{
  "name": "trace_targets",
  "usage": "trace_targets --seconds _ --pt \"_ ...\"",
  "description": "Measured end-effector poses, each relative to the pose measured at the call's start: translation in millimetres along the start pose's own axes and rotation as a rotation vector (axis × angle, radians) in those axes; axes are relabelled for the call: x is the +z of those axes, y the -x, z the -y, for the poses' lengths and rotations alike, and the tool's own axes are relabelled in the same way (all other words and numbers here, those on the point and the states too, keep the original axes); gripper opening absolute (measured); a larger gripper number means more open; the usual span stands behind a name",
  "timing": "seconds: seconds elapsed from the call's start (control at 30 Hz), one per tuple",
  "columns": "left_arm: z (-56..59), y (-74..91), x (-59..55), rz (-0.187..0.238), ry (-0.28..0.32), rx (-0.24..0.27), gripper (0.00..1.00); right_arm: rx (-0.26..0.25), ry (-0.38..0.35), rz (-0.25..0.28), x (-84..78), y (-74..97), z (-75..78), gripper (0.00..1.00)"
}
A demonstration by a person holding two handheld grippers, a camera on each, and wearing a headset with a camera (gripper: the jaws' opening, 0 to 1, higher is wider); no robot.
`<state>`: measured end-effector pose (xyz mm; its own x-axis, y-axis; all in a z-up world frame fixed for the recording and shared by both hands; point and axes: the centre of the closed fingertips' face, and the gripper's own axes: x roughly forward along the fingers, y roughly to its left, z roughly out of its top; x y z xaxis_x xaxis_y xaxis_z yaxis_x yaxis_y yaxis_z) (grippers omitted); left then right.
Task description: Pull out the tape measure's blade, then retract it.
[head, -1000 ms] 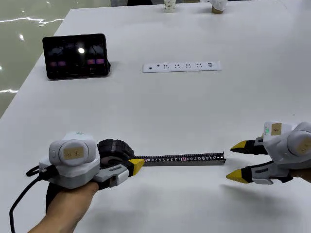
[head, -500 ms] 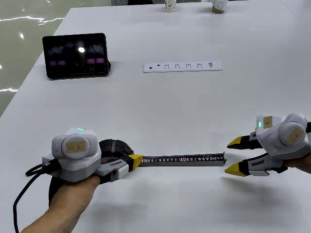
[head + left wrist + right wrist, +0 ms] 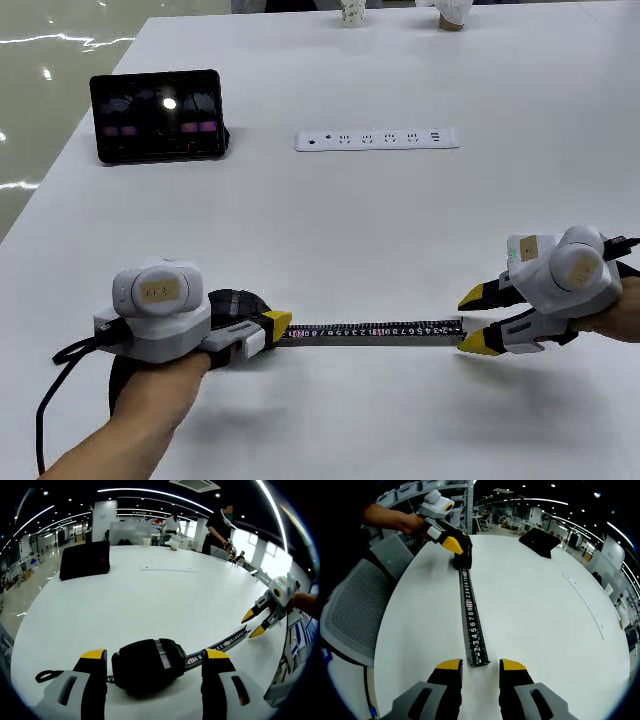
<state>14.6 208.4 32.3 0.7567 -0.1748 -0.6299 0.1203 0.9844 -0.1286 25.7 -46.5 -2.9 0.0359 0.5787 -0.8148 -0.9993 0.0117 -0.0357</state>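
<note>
The right hand-held gripper (image 3: 474, 321), jaws narrowly parted, straddles the tip of the tape measure's blade (image 3: 375, 330), which lies drawn out flat along the white tabletop (image 3: 400, 230). The left hand-held gripper (image 3: 155, 655) brackets the black case (image 3: 232, 308); whether it clamps cannot be told. Best closed squarely on the tip, travelling in line with the blade.
</note>
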Motion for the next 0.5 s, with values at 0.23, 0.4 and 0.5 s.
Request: trace_targets --seconds 0.23,0.4,0.5 --pt "-4.9 -2.8 -8.8 -0.026 0.078 0.027 0.67 0.029 0.026 -0.024 -4.0 -5.0 -2.0 0.22" --pt "-5.3 -5.6 -10.9 -0.034 0.123 0.033 0.65 0.043 0.039 -0.034 -5.9 -8.1 -2.7 0.19" --pt "-6.2 -6.7 -10.5 -0.035 0.134 0.040 0.65 0.048 0.034 -0.029 -5.9 -8.6 -1.7 0.18"
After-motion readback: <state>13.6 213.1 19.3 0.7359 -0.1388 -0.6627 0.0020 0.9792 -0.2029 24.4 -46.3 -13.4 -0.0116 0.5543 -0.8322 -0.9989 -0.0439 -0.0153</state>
